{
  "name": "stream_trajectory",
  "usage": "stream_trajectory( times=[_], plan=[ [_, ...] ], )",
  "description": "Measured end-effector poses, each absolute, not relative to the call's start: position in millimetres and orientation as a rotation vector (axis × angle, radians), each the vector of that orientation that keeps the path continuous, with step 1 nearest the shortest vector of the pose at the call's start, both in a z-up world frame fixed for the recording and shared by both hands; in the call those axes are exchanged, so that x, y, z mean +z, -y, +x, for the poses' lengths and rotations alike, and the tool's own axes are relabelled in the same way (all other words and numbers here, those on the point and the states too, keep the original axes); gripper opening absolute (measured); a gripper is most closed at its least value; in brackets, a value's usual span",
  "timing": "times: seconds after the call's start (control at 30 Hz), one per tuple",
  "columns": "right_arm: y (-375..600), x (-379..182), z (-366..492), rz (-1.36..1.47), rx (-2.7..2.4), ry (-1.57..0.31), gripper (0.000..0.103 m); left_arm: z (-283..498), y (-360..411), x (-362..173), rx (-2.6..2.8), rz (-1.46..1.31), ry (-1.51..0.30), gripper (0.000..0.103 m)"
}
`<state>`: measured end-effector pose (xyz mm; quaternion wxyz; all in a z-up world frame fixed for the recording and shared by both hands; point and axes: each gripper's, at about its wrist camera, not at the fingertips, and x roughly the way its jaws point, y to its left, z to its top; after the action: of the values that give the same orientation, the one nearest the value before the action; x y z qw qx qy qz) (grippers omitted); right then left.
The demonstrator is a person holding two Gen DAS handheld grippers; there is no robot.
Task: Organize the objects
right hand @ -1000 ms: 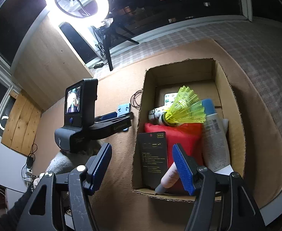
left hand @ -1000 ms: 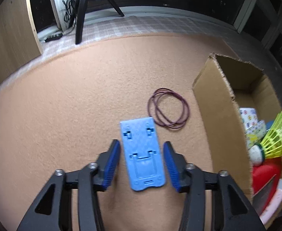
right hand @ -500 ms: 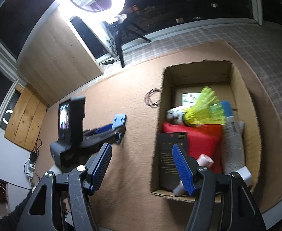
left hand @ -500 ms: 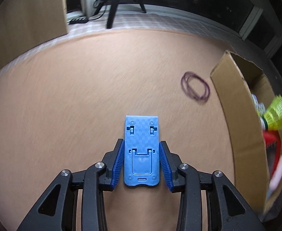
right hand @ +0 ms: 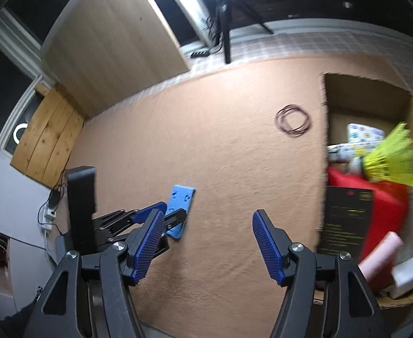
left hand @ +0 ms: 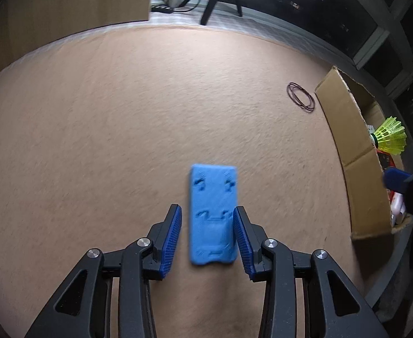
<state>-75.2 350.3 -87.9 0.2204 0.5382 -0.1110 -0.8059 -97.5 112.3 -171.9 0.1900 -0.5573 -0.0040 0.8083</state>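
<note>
Flat ribbed blue plastic plate (left hand: 212, 216) lies on fuzzy tan carpet (left hand: 122, 126).

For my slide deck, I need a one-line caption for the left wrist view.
Left gripper opening around a blue plastic plate on the tan carpet, rubber bands and cardboard box beyond.

The left gripper (left hand: 208, 238) with the blue plate (left hand: 212, 215) between its opening jaws now sits farther left of the cardboard box (left hand: 353, 152) and rubber bands (left hand: 301, 97); the right gripper (right hand: 205, 246) has swung left, off the box, over bare carpet.
</note>
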Motion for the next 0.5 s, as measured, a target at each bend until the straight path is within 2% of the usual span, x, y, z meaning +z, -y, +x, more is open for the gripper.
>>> stream_trajectory(
  times=[0.17, 0.33, 0.5],
  plan=[
    [-327.2, -102.9, -80.7, 1.508, -2.196, 0.292, 0.062, -91.6, -91.3, -168.9, 2.266, -1.559, 0.016, 0.047],
    [-309.6, -118.3, -83.0, 1.504, -2.196, 0.266, 0.062, -91.7, -82.3, -169.4, 2.248, -1.548, 0.024, 0.059],
    [-300.5, -132.8, -85.5, 1.527, -2.185, 0.266, 0.062, -93.2, -76.5, -173.4, 2.209, -1.556, 0.029, 0.062]
  ],
)
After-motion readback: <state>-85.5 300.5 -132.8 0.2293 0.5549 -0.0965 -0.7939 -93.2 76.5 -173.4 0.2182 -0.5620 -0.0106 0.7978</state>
